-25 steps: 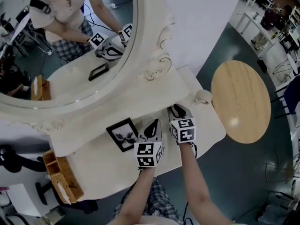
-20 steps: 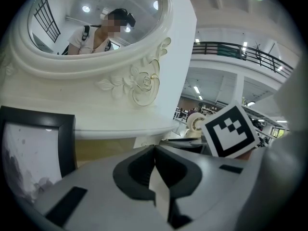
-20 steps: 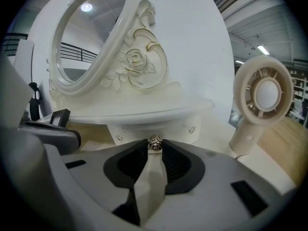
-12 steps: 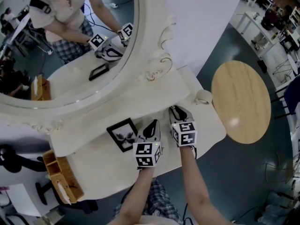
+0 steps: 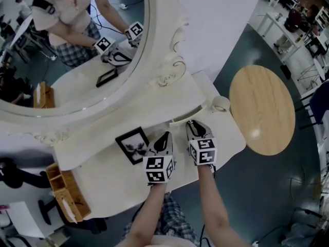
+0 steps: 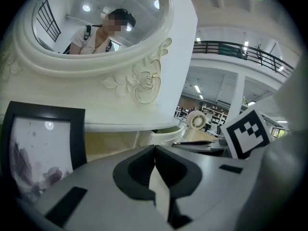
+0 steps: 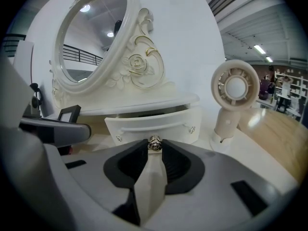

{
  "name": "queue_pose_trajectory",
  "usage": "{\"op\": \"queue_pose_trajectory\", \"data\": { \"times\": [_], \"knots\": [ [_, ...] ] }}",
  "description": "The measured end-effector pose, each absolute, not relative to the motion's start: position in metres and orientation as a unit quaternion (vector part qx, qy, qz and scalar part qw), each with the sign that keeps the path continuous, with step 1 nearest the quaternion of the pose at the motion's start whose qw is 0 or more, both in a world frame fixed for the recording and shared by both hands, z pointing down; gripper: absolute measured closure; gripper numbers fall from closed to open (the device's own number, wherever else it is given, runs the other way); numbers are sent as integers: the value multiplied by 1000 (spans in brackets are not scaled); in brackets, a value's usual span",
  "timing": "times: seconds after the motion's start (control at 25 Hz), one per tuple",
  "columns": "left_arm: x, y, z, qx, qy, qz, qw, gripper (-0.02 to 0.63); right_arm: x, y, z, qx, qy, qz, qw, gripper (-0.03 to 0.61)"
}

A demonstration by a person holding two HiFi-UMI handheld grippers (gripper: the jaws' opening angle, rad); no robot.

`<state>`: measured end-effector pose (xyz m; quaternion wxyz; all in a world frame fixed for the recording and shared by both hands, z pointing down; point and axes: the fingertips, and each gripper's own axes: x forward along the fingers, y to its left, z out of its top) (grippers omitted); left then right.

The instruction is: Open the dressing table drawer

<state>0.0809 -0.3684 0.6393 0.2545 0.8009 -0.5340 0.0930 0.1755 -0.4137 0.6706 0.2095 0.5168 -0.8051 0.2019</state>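
Note:
The white drawer [image 7: 144, 125] of the dressing table [image 5: 226, 138] stands a little way out from under the upper shelf, with a dark gap above its front. Its small metal knob [image 7: 154, 143] sits between the tips of my right gripper [image 7: 154, 146], which is shut on it. In the head view the right gripper [image 5: 192, 123] points at the drawer front under the mirror [image 5: 77, 45]. My left gripper [image 5: 165, 136] hovers over the tabletop just to its left. Seen in its own view, the left gripper [image 6: 155, 152] has its jaws together and nothing between them.
A black picture frame [image 5: 132, 145] stands left of the left gripper. A small white fan [image 5: 221, 105] sits right of the drawer. A wooden organiser [image 5: 64, 192] is at the table's left end. A round wooden table [image 5: 261, 109] stands to the right.
The drawer has slid out a little and a dark gap now shows under the shelf. My right gripper has drawn back with the knob. The left gripper has stayed about where it was.

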Motion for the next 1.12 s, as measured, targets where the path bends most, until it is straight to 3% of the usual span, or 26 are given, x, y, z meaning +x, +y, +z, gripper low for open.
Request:
{"op": "queue_pose_trajectory", "data": {
  "times": [0.84,0.92,1.04,1.12],
  "knots": [
    [85,-356,637,805,-528,93,254,586,191,-381,673,522,-795,219,217,467],
    [84,-355,636,805,-528,93,254,586,189,-379,670,513,-802,224,207,416],
    [83,-353,635,805,-528,90,256,586,186,-376,656,506,-813,222,185,273],
    [83,-352,633,805,-527,89,256,586,190,-372,647,514,-812,221,165,225]
  ]
}}
